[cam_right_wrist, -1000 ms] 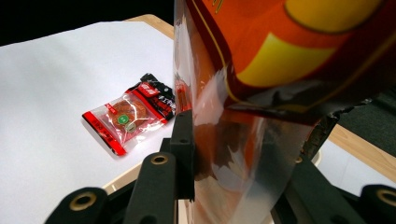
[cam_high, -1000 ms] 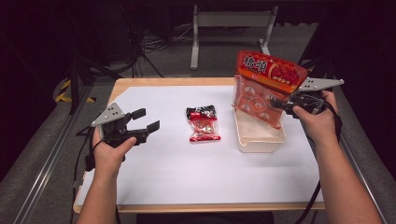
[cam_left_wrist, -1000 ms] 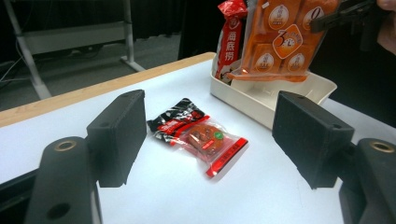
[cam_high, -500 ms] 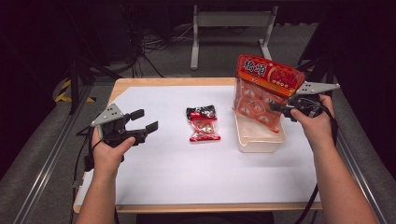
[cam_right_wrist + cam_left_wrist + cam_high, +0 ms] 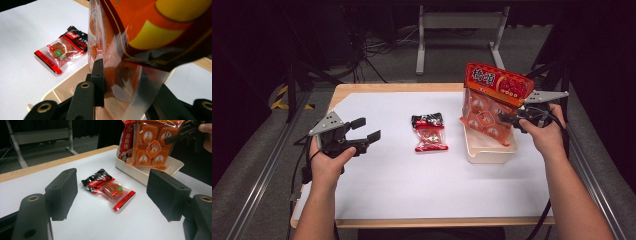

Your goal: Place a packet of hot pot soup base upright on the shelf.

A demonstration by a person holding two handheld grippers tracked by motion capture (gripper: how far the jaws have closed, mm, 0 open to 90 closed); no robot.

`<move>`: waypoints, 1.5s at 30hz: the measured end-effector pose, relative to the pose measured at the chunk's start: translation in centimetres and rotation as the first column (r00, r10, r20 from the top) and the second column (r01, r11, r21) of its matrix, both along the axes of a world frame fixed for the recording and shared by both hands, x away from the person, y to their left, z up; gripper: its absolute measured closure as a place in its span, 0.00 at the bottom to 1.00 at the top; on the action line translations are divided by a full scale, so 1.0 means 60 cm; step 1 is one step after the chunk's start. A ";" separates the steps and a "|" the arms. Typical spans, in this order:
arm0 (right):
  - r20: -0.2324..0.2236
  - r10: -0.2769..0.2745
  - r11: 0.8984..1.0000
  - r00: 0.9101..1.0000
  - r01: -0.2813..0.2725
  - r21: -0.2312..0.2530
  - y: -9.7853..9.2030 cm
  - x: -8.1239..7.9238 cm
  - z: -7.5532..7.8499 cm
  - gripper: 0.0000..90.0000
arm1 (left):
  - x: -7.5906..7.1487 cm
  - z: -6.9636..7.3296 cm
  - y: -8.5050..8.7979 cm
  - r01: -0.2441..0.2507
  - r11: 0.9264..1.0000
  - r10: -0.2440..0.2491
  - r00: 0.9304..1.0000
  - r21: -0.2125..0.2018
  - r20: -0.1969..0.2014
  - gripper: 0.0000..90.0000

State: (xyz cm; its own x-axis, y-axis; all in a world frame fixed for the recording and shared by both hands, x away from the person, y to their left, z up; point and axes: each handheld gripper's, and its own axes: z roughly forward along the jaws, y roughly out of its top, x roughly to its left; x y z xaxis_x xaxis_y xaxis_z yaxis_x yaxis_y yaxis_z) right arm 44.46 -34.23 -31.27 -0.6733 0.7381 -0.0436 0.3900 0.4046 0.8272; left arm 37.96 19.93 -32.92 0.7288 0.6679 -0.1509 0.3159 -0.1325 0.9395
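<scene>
At the left, the left tongs are held open and empty over the white-covered desk. Mid-desk, a small red snack packet lies flat. At the right, the large orange multipack bag is stood upright in the cream tray, pinched at its edge by the right tongs. The film is judged thin, slippery and crinkly, the contents light; a hold on the sealed edge is advised.

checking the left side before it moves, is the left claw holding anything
No, the left claw stands open above the bare white table, and the small snack packet lies untouched beyond its jaws.
</scene>
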 end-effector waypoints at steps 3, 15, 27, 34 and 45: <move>-0.004 -0.001 1.000 1.000 0.001 -0.008 0.000 0.000 -0.003 0.78 | 0.001 0.000 -0.001 0.003 1.000 -0.003 1.000 0.008 0.004 0.29; -0.018 -0.009 0.999 1.000 0.008 -0.049 0.004 0.001 -0.021 0.78 | 0.001 0.000 -0.001 0.002 1.000 -0.002 1.000 0.008 0.002 0.29; -0.066 0.002 0.998 0.998 -0.006 -0.059 0.005 0.005 -0.050 0.78 | 0.003 -0.003 -0.001 0.000 1.000 0.000 1.000 0.008 -0.003 0.29; -0.096 -0.038 0.999 0.995 0.038 -0.003 -0.010 0.012 -0.060 0.78 | 0.003 -0.004 -0.001 -0.001 1.000 0.001 1.000 0.009 -0.004 0.28; -0.082 -0.081 0.997 0.993 0.082 0.011 -0.019 0.010 -0.061 0.69 | 0.006 -0.008 0.000 -0.007 1.000 0.007 1.000 0.008 -0.013 0.28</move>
